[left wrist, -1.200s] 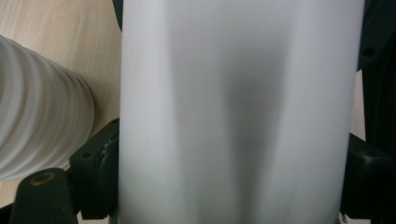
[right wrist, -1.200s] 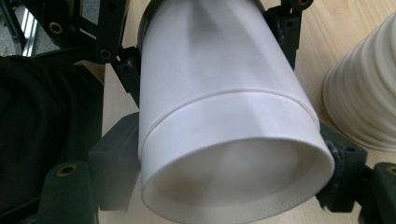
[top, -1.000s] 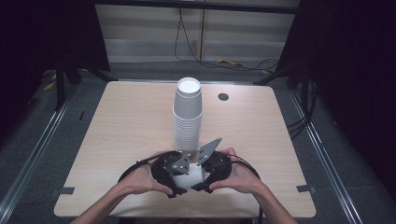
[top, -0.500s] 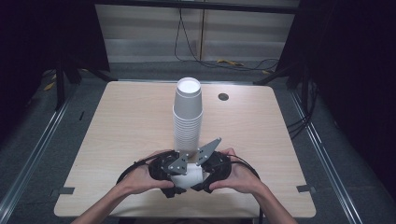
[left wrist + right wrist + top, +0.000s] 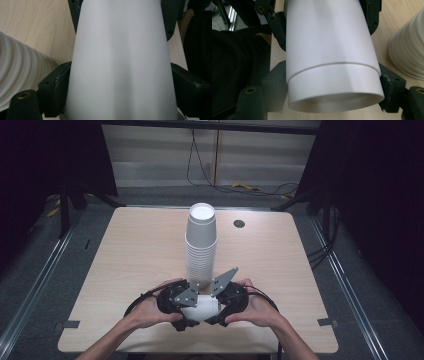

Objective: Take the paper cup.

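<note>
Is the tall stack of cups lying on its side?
No, the cup stack stands upright on the table, just behind the two grippers.

No legible text or markings anywhere

The bench [image 5: 130, 250] is seen in pale wood with a fine lengthwise grain, and a small dark round spot [image 5: 239, 224] is set into it. The stack of cups [image 5: 201, 245] is white, banded by the shadowed lines of its many rims. The cup [image 5: 201, 308] lying on its side is plain matte white. Both grippers are cast in black, each topped by a grey plate [image 5: 224, 281]. The floor [image 5: 360, 285] is coloured grey.
</note>
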`<state>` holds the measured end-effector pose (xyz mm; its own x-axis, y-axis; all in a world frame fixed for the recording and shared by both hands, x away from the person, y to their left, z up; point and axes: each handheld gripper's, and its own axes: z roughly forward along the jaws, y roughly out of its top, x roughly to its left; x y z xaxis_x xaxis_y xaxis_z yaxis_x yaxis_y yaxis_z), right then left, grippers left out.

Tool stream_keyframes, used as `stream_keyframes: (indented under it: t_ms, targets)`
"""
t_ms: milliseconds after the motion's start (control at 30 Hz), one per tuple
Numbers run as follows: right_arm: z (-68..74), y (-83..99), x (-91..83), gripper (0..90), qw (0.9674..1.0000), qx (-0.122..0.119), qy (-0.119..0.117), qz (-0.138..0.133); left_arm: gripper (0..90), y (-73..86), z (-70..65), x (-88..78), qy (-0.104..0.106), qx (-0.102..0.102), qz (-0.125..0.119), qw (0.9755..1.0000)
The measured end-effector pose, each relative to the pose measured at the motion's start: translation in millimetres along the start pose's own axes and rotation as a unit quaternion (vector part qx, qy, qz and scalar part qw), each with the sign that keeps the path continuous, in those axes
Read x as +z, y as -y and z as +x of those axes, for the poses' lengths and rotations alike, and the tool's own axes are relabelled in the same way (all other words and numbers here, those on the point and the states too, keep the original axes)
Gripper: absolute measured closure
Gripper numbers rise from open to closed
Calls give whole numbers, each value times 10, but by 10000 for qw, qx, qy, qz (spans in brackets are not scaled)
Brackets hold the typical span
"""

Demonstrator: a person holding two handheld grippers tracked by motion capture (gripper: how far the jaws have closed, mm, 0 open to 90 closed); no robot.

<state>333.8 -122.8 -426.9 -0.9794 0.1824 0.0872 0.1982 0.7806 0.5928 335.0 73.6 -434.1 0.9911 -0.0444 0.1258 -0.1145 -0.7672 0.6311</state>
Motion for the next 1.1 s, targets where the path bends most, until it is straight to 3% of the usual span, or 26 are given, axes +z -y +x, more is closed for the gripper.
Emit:
stream_keyframes:
  t_ms: [300,667,767,900,1000,1100]
  targets:
    - [4,-5,-13,247,10000,-31,30,-24,149,12,14,-70,0,-2,-337,9994]
    - [1,-2,-23,247,10000,-46,17,-54,154,61,13,-150,9,-284,-749,9968]
    - [-17,8,0,246,10000,-46,64,45,160,71,25,-221,-13,-362,-1062,9937]
    - [0,12,-4,246,10000,-14,8,-61,155,82,53,-286,-55,-430,-1192,9919]
    - [-1,0,-23,245,10000,-24,84,-49,157,115,70,-305,-22,-662,-1457,9871]
    - [-44,50,-23,243,9998,122,88,-132,157,145,91,-338,-13,-832,-1657,9827]
